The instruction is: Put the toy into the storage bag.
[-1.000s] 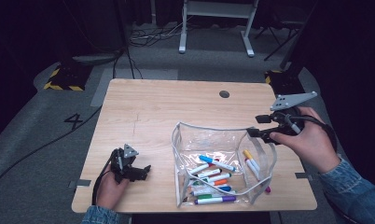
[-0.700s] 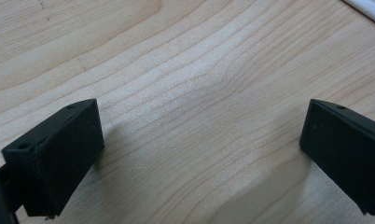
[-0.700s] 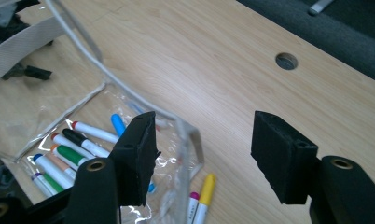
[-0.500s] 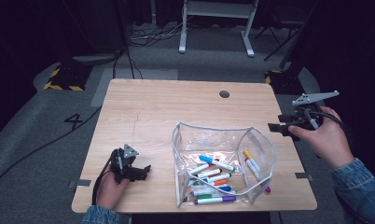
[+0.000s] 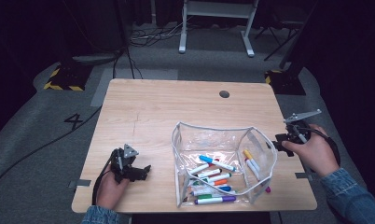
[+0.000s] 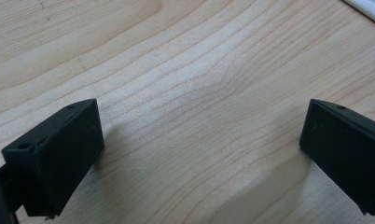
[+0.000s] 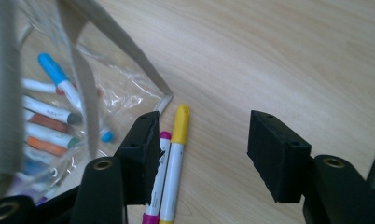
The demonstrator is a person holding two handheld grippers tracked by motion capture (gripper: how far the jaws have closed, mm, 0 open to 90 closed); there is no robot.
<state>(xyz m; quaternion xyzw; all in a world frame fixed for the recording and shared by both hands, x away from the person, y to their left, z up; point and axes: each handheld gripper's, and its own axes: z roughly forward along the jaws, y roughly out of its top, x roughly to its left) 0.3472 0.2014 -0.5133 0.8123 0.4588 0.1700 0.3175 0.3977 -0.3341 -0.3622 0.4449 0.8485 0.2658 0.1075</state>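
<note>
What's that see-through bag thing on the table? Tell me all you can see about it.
The clear pouch looks like soft transparent plastic edged with pale grey or white trim. It stands open on the wooden table, toward the near right part, its mouth gaping upward and its walls creased. Inside lie several markers with blue, orange, green, purple and yellow caps. In the right gripper view, a yellow-capped marker and a pink-capped marker lie on the table just beside its corner. Neither gripper touches it.
</note>
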